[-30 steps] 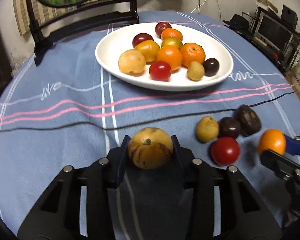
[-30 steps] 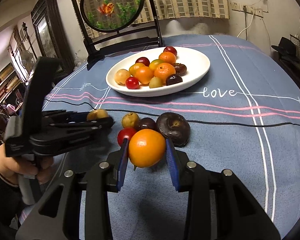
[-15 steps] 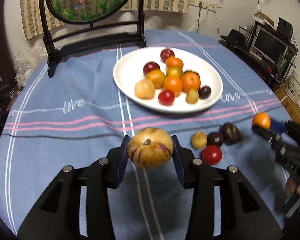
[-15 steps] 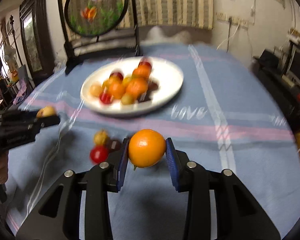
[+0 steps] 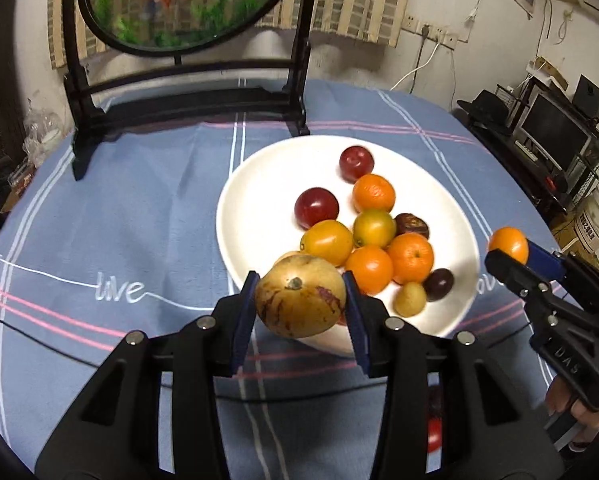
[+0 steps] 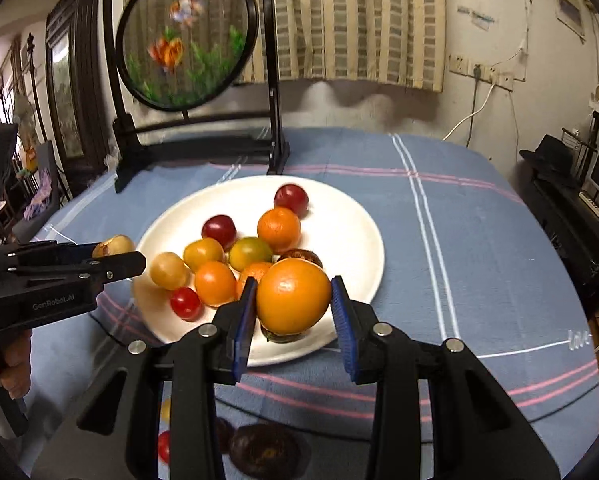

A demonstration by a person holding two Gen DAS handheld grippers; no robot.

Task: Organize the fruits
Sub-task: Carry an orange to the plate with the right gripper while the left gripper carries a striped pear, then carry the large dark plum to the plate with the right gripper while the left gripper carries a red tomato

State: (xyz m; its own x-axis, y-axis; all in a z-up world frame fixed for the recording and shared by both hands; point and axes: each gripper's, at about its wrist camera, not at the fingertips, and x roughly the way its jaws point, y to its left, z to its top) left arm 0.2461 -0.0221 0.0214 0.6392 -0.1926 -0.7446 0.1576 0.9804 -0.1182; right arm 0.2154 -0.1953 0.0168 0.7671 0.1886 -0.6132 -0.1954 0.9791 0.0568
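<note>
A white plate (image 5: 259, 184) (image 6: 355, 224) on the blue tablecloth holds several fruits: oranges, red plums, yellow and dark ones. My left gripper (image 5: 299, 304) is shut on a yellow fruit with purple streaks (image 5: 299, 300), held above the plate's near left rim; it also shows in the right wrist view (image 6: 113, 245). My right gripper (image 6: 293, 304) is shut on an orange (image 6: 293, 294) above the plate's near rim, seen too in the left wrist view (image 5: 507, 243).
A black stand with a round goldfish screen (image 6: 187, 36) stands behind the plate. Loose fruits lie on the cloth below the grippers: a dark one (image 6: 263, 450) and a red one (image 6: 164, 445). Shelves with monitors (image 5: 555, 132) are off the table's right.
Both grippers have lifted their fruits off the cloth and carried them forward to the plate; the loose fruits now lie behind and below them.
</note>
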